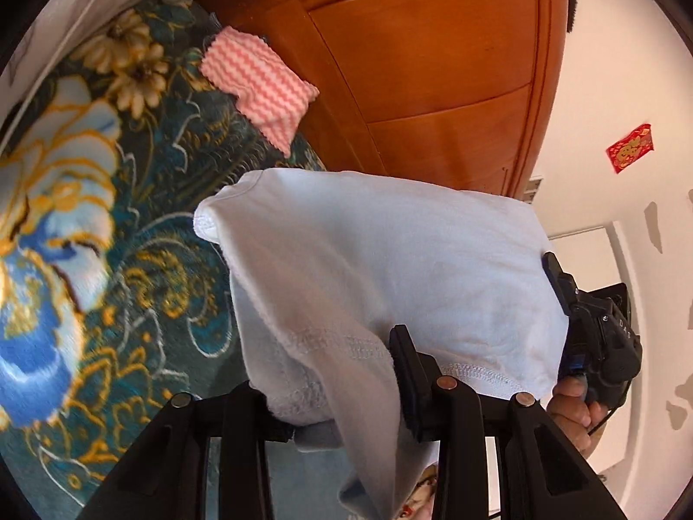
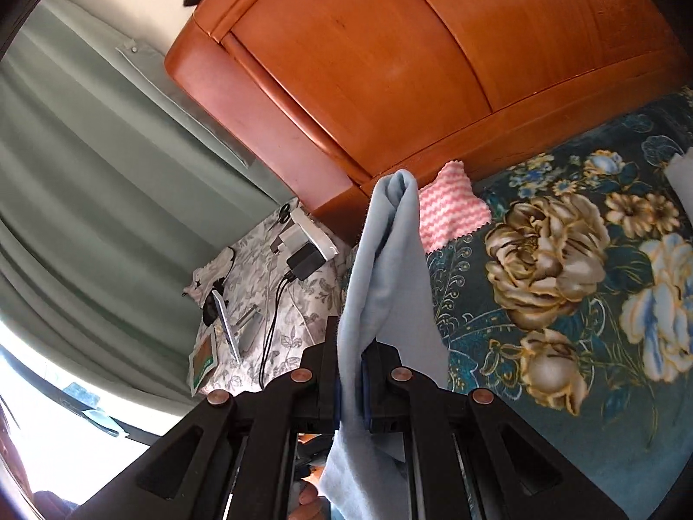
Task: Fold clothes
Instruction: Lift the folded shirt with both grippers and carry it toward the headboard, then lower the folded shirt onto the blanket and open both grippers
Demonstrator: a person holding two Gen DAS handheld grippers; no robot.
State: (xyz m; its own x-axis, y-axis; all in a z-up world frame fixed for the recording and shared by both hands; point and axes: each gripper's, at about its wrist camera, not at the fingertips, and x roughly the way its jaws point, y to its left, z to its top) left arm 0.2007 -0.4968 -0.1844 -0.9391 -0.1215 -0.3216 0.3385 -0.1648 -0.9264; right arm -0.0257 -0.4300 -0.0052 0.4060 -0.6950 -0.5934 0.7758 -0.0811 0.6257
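A pale blue garment (image 1: 368, 268) hangs stretched between my two grippers above the bed. In the left wrist view its hem bunches between the fingers of my left gripper (image 1: 346, 368), which is shut on it; the cloth hides the left finger. My right gripper (image 1: 556, 277) holds the garment's far edge at the right, with a hand (image 1: 571, 403) below it. In the right wrist view a folded strip of the garment (image 2: 385, 268) stands up from my right gripper (image 2: 351, 346), pinched between its pads.
A teal floral blanket (image 1: 151, 238) (image 2: 563, 260) covers the bed. A pink zigzag cloth (image 1: 260, 82) (image 2: 450, 208) lies at its edge beside an orange wooden wardrobe (image 1: 433, 65) (image 2: 368, 65). Chargers and cables (image 2: 299, 260) lie on grey floral bedding by a green curtain (image 2: 86, 173).
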